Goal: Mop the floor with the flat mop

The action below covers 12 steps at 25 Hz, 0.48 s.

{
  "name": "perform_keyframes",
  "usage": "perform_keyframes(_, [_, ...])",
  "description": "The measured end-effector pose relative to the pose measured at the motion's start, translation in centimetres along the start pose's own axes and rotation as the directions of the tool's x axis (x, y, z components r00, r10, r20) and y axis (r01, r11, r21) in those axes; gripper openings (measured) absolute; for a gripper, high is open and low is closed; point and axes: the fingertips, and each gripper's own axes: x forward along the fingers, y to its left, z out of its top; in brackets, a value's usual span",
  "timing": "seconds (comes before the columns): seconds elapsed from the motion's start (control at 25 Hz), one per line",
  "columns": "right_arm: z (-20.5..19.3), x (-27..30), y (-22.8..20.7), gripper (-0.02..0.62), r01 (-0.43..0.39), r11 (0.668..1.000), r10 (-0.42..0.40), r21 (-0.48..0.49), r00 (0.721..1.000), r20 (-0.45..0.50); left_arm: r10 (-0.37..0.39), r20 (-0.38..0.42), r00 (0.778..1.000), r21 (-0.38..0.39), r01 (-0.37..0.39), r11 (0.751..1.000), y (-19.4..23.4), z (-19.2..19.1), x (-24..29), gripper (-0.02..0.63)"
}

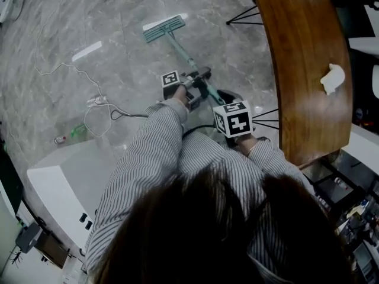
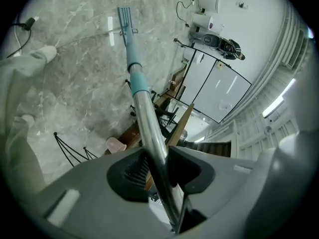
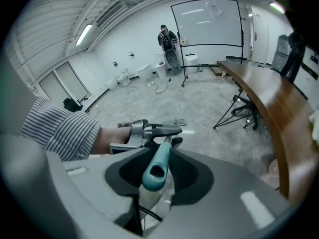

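Note:
The flat mop's teal head (image 1: 164, 28) lies flat on the grey marble floor, its handle (image 1: 182, 49) slanting back toward me. My left gripper (image 1: 198, 78) is shut on the handle partway down; in the left gripper view the silver pole (image 2: 152, 138) runs between the black pads, with the teal collar (image 2: 138, 81) and the mop head (image 2: 125, 18) beyond. My right gripper (image 1: 230, 102) is shut on the teal grip end (image 3: 155, 166), which pokes up between its pads. The left gripper (image 3: 159, 132) shows just ahead in the right gripper view.
A curved wooden table (image 1: 308, 70) on black wire legs (image 1: 243, 18) runs along the right, with a crumpled white cloth (image 1: 333, 78) on it. A white cable (image 1: 95, 102) and small bits of litter (image 1: 70, 135) lie on the floor at left. A white counter (image 1: 56, 188) stands near left.

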Motion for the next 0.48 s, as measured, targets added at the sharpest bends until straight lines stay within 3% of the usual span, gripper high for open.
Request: perform_keyframes(0.48, [-19.7,-10.9,-4.7,0.118,-0.025,0.999,0.024,-0.029,0.999,-0.039,-0.038,0.046,0.998,0.004,0.037,0.999,13.5,-17.7,0.5,0.11])
